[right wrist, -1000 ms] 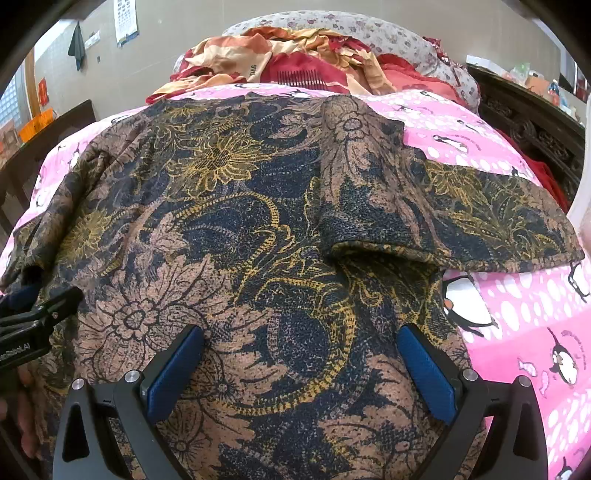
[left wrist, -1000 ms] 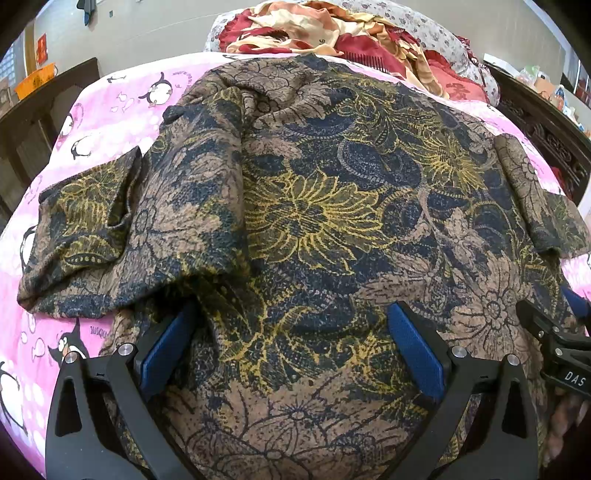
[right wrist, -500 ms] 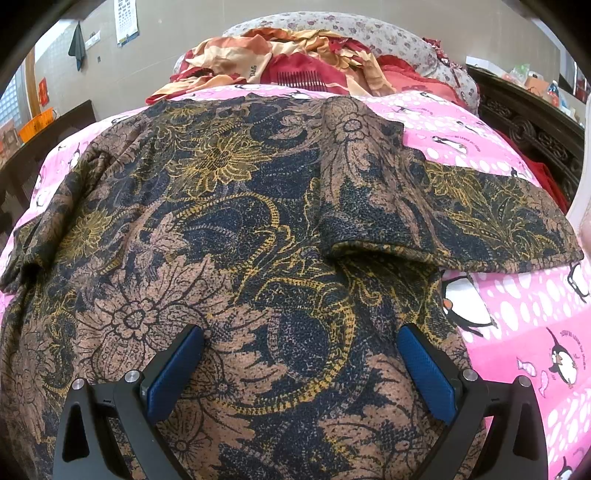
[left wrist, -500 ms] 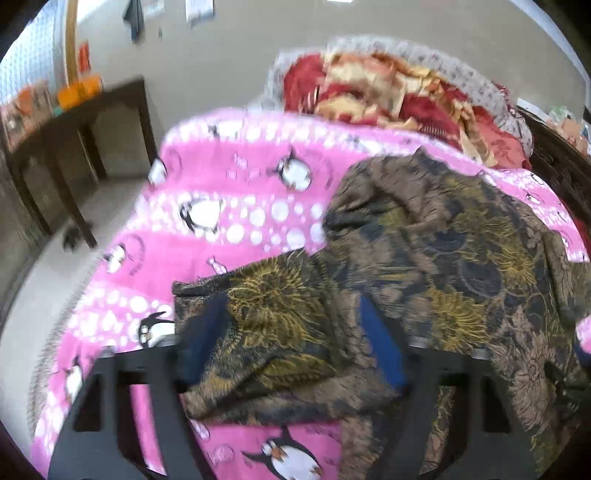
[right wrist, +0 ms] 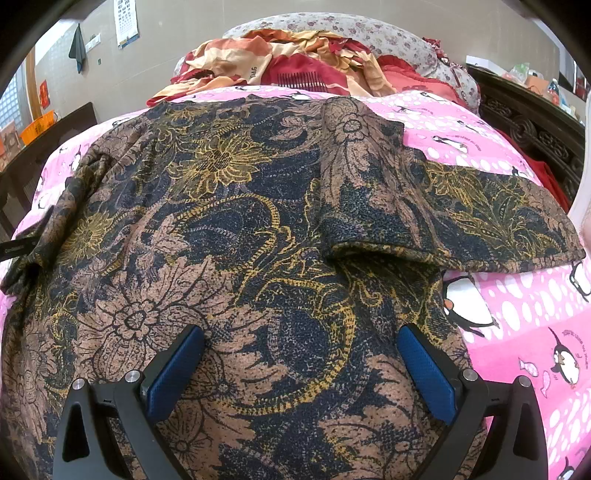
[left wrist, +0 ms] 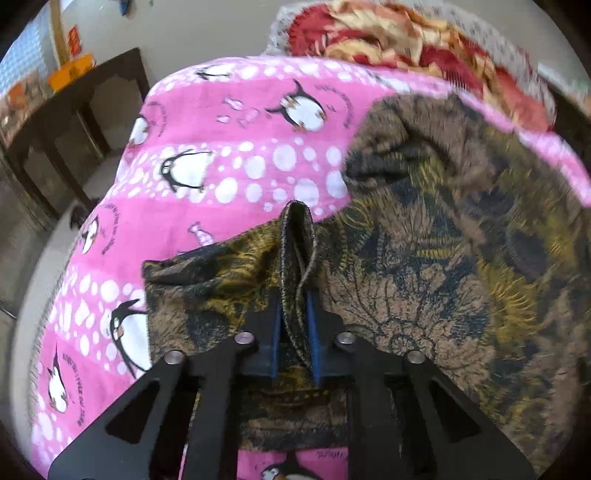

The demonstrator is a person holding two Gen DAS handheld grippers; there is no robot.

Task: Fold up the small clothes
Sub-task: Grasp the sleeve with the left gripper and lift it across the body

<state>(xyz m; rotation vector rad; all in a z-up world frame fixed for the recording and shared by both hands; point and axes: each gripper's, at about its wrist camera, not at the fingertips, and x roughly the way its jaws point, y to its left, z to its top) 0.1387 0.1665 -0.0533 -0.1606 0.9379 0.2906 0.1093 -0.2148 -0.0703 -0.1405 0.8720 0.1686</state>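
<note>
A brown, navy and gold floral shirt (right wrist: 240, 229) lies spread on a pink penguin bedspread (right wrist: 517, 314). Its right sleeve (right wrist: 461, 221) is folded in across the body. My left gripper (left wrist: 295, 295) is shut on the shirt's left sleeve (left wrist: 295, 236), and a fold of fabric stands up between the blue pads (left wrist: 275, 332). That sleeve also shows bunched at the left edge of the right wrist view (right wrist: 40, 240). My right gripper (right wrist: 301, 339) is open and empty, low over the shirt's lower body.
A heap of red and cream bedding (right wrist: 295, 62) and a floral pillow (right wrist: 369, 33) lie at the bed's far end. A dark wooden table (left wrist: 74, 122) stands left of the bed. A carved dark headboard (right wrist: 535, 129) runs along the right.
My left gripper has moved left from the shirt's lower body to the left sleeve and shut on it, lifting a fold. The right gripper has not moved.
</note>
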